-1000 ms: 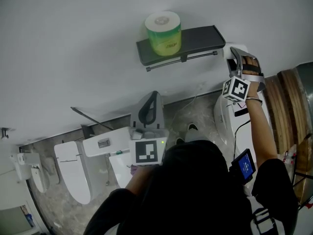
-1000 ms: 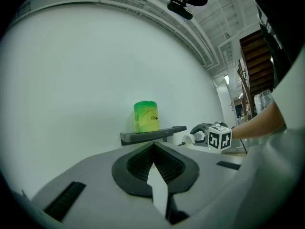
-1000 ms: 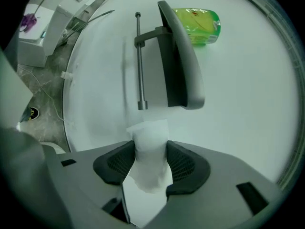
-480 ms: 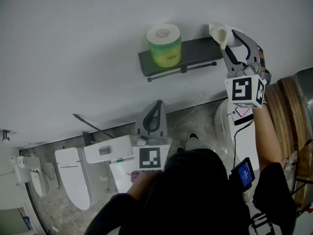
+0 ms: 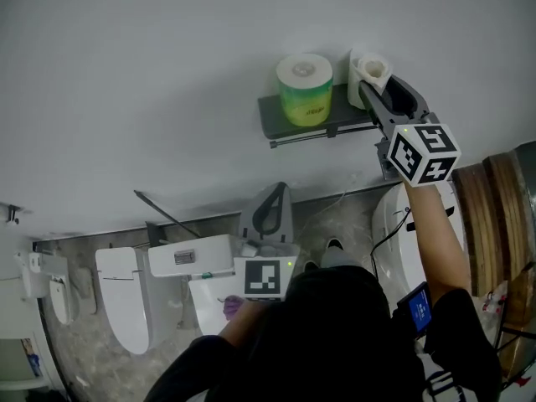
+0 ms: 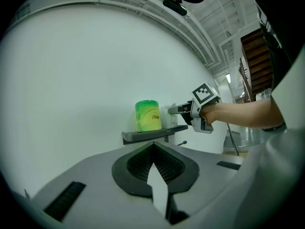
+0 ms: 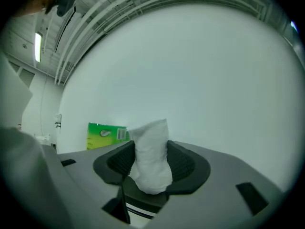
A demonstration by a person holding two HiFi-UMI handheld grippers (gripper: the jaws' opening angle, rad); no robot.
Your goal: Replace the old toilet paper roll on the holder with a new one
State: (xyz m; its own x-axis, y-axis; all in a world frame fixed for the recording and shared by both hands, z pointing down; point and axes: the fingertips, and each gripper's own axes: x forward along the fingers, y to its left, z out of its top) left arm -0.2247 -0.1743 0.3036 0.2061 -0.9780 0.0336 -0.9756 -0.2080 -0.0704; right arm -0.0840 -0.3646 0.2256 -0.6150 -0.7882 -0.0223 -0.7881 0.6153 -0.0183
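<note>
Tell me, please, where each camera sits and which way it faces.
Head view: on the person's head, facing steeply down at the shelf; shows the head, right forearm, left gripper, right gripper.
Left gripper view: on the left gripper, facing the shelf; shows its shut jaws, plus the right gripper.
Right gripper view: on the right gripper, facing the wall; shows its jaws gripping the white roll.
Shared: all three see the green-wrapped roll.

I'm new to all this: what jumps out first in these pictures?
A bright green-wrapped toilet paper roll stands on the dark grey wall shelf, upper centre of the head view. Beside it, at the shelf's right end, the right gripper clamps a small white paper roll.
</note>
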